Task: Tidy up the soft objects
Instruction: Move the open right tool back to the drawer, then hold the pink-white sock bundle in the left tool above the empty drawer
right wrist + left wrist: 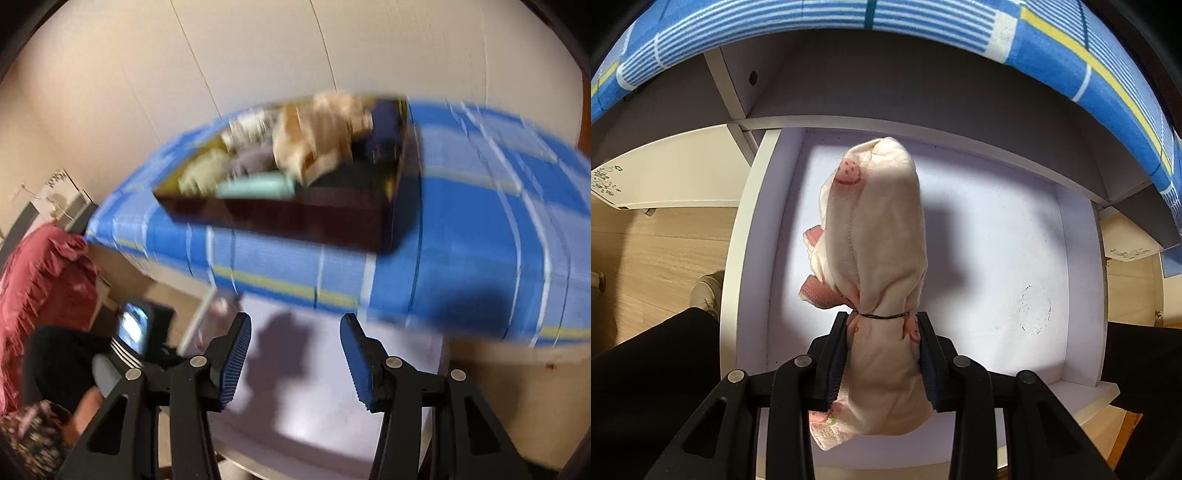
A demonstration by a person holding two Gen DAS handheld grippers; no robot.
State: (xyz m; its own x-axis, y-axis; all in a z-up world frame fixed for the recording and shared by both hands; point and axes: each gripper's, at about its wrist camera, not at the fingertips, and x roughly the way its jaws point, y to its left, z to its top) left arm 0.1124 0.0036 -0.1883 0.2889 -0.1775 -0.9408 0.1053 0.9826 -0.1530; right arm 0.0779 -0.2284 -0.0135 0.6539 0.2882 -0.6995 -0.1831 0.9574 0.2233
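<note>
A cream cloth bundle with pink smiley prints, tied by a thin dark band, hangs above an open white drawer. My left gripper is shut on the bundle just below the band, pointing steeply down into the drawer. In the blurred right wrist view, my right gripper stands open with nothing between its fingers, above the same drawer floor. Beyond it a dark tray holds several soft items on the blue checked tablecloth.
The blue checked cloth overhangs the desk above the drawer. A faint round mark shows on the drawer floor. A shoe and dark trouser leg are at the left on wooden floor. Red ruffled fabric lies at the left.
</note>
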